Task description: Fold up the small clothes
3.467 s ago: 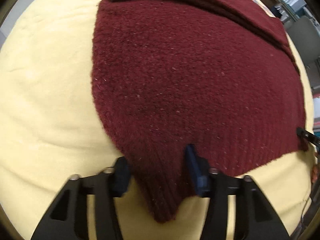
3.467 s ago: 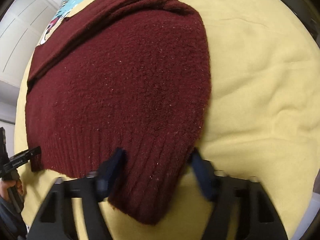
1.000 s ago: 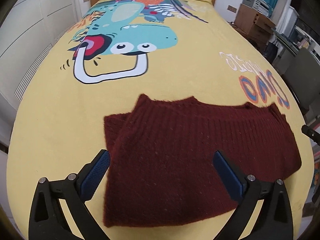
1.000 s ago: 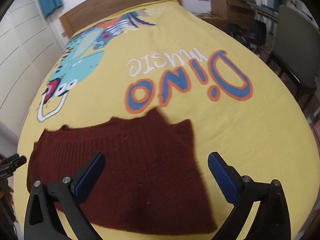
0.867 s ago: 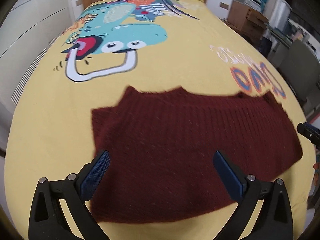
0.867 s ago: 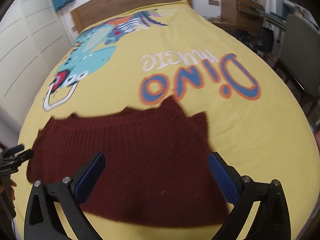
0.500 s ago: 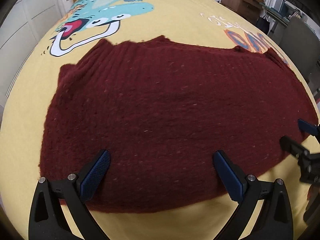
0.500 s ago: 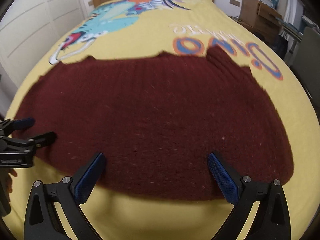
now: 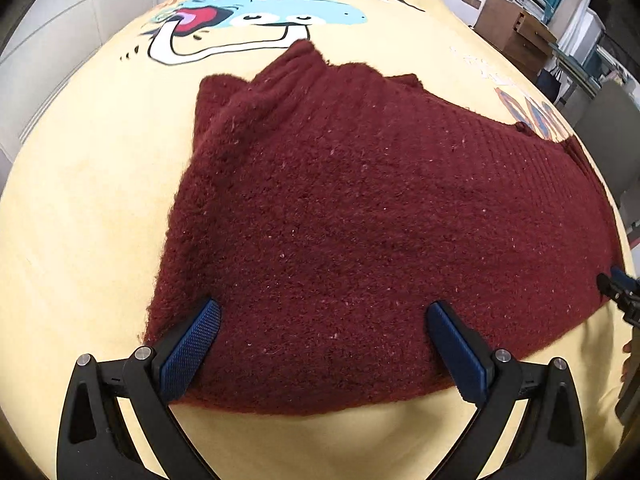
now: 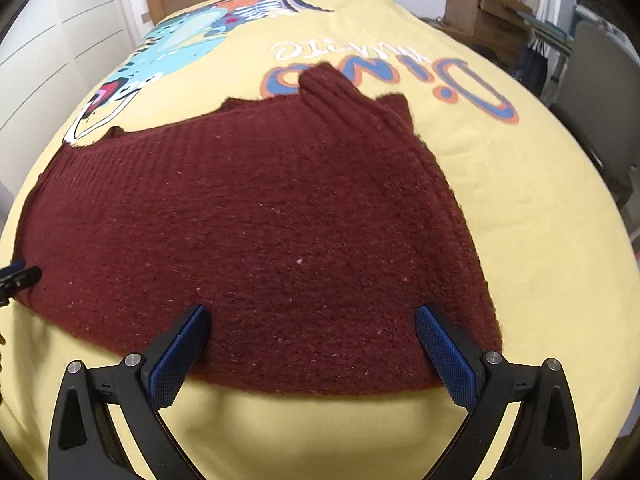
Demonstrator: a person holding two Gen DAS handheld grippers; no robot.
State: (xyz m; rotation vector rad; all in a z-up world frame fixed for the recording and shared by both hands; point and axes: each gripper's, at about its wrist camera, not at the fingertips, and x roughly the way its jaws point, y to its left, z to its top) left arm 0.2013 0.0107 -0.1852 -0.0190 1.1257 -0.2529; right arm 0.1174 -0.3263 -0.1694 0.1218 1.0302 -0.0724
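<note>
Left wrist view: we see the maroon sweater (image 9: 360, 220) lying folded on the yellow bed cover (image 9: 88, 208), hem side far, w/ a ribbed cuff or collar poking out at the far edge. It sits on the near half of the bed, below the dino print (image 9: 256, 20), prob. so both near corners are within our reach. We judge the cross fold is done and we now line up for the next one.

Left claw (image 9: 324, 344) is spread wide, holding nothing; its blue pads (image 9: 188, 348) sit over the near edge of the knit, one by the near-left corner. Whether the pads press the fabric or hover just above, we can't tell.

Right wrist view: right claw (image 10: 312, 352) is spread just as wide, also empty, straddling the near edge by the near-right corner of the sweater (image 10: 260, 232). The other claw's tip shows at the far left of that view, by the sweater's left edge. The "Dino" lettering (image 10: 400, 76) lies beyond the garment, partly covered by the ribbed bit.
</note>
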